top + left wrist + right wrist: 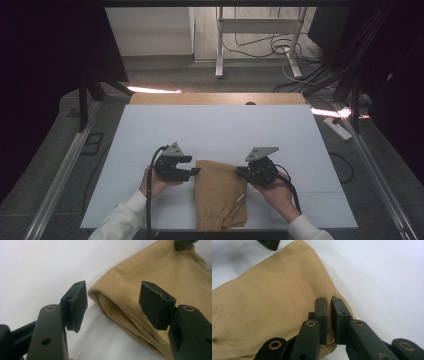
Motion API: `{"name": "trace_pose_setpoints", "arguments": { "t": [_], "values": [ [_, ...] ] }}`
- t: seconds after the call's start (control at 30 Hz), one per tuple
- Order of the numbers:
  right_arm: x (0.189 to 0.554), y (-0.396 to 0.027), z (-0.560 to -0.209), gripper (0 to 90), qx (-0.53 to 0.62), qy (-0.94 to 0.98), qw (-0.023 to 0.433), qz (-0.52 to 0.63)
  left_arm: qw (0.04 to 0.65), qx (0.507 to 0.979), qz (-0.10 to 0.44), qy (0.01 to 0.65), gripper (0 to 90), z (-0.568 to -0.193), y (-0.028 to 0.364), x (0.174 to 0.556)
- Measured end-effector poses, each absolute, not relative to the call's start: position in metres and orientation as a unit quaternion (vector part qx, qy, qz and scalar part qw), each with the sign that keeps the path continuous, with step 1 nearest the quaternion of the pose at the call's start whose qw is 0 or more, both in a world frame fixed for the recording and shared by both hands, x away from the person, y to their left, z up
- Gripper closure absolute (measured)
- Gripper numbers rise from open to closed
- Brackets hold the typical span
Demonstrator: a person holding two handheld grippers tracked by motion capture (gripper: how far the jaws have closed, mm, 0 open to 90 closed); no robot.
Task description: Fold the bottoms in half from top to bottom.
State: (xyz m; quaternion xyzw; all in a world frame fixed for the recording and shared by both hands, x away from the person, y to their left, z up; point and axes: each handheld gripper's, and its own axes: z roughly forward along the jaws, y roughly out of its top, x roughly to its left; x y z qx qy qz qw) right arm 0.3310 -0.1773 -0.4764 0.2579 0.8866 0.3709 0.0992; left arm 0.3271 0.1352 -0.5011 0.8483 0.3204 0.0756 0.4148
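Cloth (220, 192) near edge cut off; right claw (329, 315) pinches corner, left claw (112, 306) open.

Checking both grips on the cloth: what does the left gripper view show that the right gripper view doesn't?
Left gripper view: the left claw open, its jaws apart beside the tan cloth's folded edge, nothing pinched. Right gripper view: the right claw with jaws nearly together on the cloth's edge, fabric showing between them. Both: the tan cloth on the white table, with the other claw at the top.
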Motion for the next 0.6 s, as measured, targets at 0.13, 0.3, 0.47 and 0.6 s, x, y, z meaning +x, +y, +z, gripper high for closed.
{"name": "trace_pose_setpoints", "arguments": {
  "t": [0.13, 0.3, 0.47, 0.6],
  "values": [
    [0.34, -0.179, -0.475, 83.8, 0.255, 0.885, 0.114, 0.374, 0.415, 0.848, 0.075, 0.32, 38.9, -0.501, 0.135, 0.327],
    [0.353, -0.176, -0.485, 83.2, 0.259, 0.89, 0.118, 0.355, 0.413, 0.85, 0.074, 0.318, 38.5, -0.501, 0.134, 0.327],
    [0.359, -0.178, -0.496, 73.5, 0.273, 0.892, 0.113, 0.344, 0.412, 0.85, 0.074, 0.319, 37.8, -0.502, 0.134, 0.327],
    [0.361, -0.189, -0.488, 54.3, 0.3, 0.871, 0.123, 0.37, 0.413, 0.848, 0.075, 0.324, 36.4, -0.502, 0.135, 0.328]
  ]
}}
